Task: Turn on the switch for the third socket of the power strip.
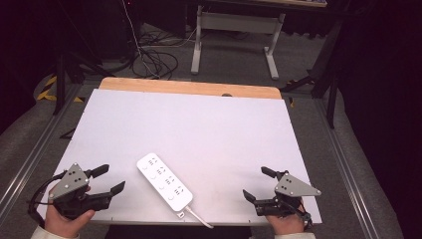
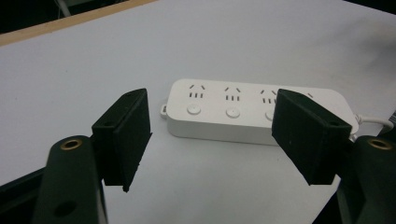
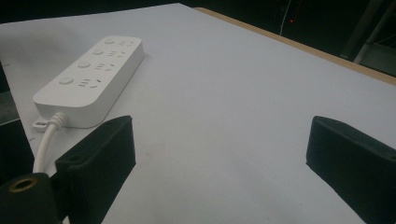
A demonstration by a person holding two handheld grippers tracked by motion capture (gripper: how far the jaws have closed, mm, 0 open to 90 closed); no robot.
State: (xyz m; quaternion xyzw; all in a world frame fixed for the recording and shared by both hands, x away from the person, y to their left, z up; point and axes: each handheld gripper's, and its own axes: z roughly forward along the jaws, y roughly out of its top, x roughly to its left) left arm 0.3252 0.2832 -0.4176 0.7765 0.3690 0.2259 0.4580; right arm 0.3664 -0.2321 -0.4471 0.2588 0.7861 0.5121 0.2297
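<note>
A white power strip (image 1: 164, 180) with several sockets and round buttons lies flat and slanted on the white board (image 1: 199, 114), near the front edge. Its white cord (image 1: 197, 217) runs off the front. My left gripper (image 1: 113, 178) sits at the board's front left corner, open and with nothing between its pads. In the left gripper view the strip (image 2: 243, 114) lies a short way beyond the open left gripper (image 2: 215, 135). My right gripper (image 1: 254, 181) rests open at the front right. The right gripper view has the strip (image 3: 88, 70) to its far left, apart from the right gripper (image 3: 224, 154).
A wooden strip (image 1: 189, 88) runs along the board's far edge. Metal rails (image 1: 35, 154) flank the board on both sides. Behind it stand a white desk frame (image 1: 234, 40) and a tangle of cables (image 1: 154, 59) on the floor.
</note>
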